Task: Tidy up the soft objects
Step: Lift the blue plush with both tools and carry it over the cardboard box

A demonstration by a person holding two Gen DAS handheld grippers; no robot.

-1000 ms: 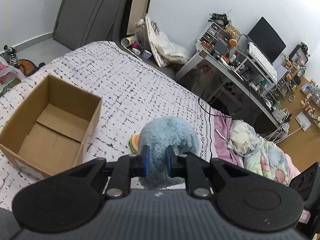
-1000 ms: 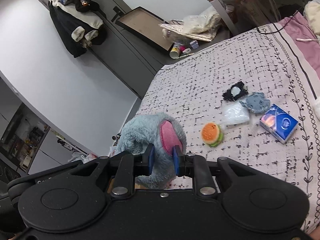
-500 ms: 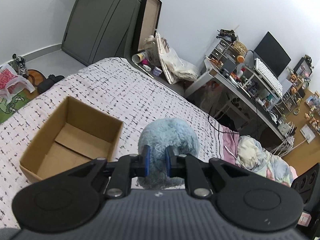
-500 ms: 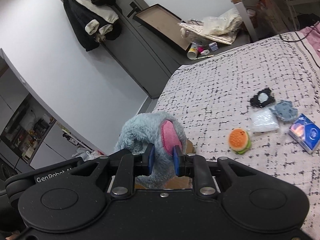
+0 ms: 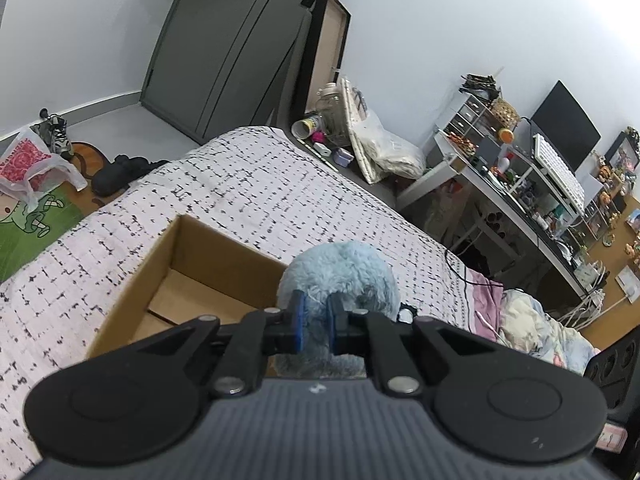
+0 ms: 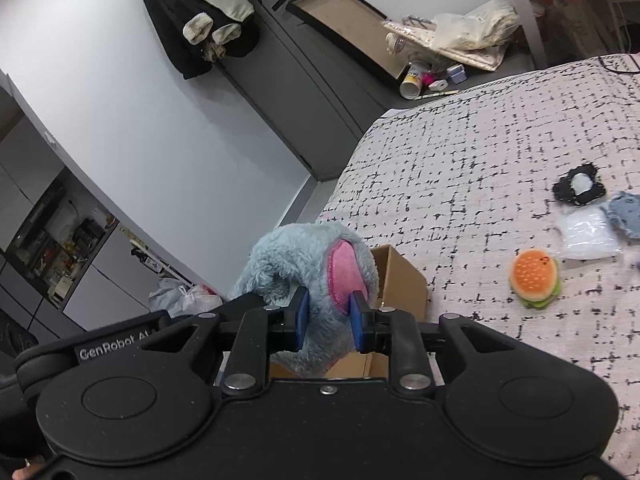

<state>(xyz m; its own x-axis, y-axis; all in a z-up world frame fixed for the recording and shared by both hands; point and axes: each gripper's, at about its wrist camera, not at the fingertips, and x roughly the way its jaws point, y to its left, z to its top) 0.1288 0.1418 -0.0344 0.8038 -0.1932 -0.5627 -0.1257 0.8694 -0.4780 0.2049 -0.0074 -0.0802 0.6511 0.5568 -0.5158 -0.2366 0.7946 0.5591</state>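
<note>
Blue plush toy pinched by left gripper, fingers narrow; right gripper fingers opening, ear between. Toy held just above cardboard box on bed.

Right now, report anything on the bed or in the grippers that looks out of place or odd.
Nothing damaged or spilled. The blue plush toy hangs between the left gripper and right gripper over the empty cardboard box; the right's jaws are opening. The burger toy lies loose on the bedspread.
</note>
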